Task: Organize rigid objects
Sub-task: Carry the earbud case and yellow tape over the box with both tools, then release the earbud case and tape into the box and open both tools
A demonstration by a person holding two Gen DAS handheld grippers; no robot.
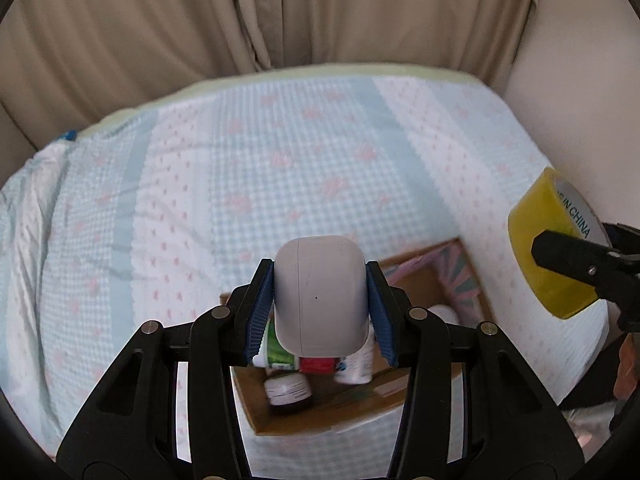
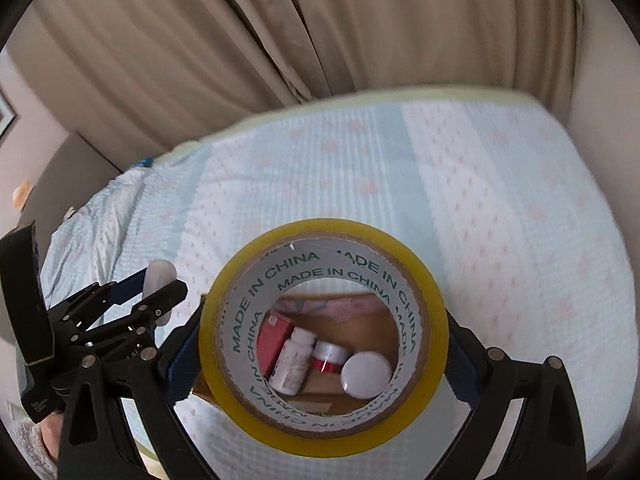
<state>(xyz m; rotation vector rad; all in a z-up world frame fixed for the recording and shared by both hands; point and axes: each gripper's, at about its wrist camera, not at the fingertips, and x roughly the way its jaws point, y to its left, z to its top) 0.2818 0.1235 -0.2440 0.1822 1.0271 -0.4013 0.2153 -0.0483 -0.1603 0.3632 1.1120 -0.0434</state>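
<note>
My left gripper (image 1: pixel 320 300) is shut on a white earbud case (image 1: pixel 320 296), held above an open cardboard box (image 1: pixel 424 276) on the bed. My right gripper (image 2: pixel 320 344) is shut on a yellow tape roll (image 2: pixel 424 280), also above the box (image 2: pixel 352 316). The tape roll (image 1: pixel 540 248) shows at the right edge of the left wrist view. The left gripper with the case (image 2: pixel 160 276) shows at the left of the right wrist view. The box holds a red carton (image 2: pixel 272 332), white bottles (image 2: pixel 292 360), a white-lidded jar (image 2: pixel 366 374) and a dark jar (image 1: pixel 288 392).
The bed has a light blue and white quilt with pink marks (image 1: pixel 280 152). Beige curtains (image 1: pixel 240 12) hang behind it. A wall (image 1: pixel 580 80) runs along the bed's right side. A grey cabinet (image 2: pixel 60 168) stands at the far left.
</note>
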